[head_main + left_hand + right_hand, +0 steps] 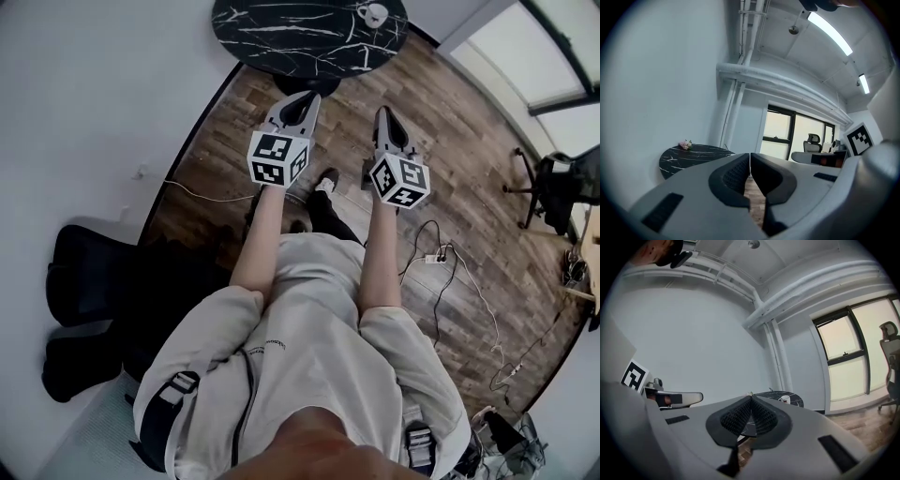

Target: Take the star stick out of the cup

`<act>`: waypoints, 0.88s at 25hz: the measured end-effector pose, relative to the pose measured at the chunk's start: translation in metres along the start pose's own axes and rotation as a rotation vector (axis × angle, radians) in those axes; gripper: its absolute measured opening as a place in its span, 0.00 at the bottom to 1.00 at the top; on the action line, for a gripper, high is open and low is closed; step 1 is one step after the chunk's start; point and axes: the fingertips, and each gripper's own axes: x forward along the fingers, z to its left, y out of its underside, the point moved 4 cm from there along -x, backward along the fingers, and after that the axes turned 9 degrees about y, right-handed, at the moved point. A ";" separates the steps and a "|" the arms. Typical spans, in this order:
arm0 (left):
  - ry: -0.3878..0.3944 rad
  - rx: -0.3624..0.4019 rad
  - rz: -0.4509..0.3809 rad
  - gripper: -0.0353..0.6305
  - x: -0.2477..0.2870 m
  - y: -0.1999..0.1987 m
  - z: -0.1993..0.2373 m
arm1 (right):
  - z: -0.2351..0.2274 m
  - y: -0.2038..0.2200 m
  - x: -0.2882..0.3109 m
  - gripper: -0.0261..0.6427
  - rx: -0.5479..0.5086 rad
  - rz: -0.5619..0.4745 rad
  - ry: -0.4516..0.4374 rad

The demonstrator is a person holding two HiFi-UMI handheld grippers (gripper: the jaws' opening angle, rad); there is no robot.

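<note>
The cup [373,13] stands on the table [281,42] near its right edge; what may be flowers [685,145] lie at its left edge, well apart.

White cup [372,13] with a handle, upright near the rim of the round black marble worktop [281,28] - small and distant. Contents too tiny to read - star stick not made out.

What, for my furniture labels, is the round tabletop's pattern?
The tabletop is black with white marble veining; head view.
</note>
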 end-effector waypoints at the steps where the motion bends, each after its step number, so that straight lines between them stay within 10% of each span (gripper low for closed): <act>1: -0.003 0.001 -0.003 0.09 0.006 -0.004 0.005 | -0.001 -0.003 0.008 0.09 0.004 -0.001 -0.007; 22: 0.063 0.097 0.026 0.09 0.183 -0.054 0.051 | -0.113 -0.053 0.154 0.09 0.197 -0.054 0.000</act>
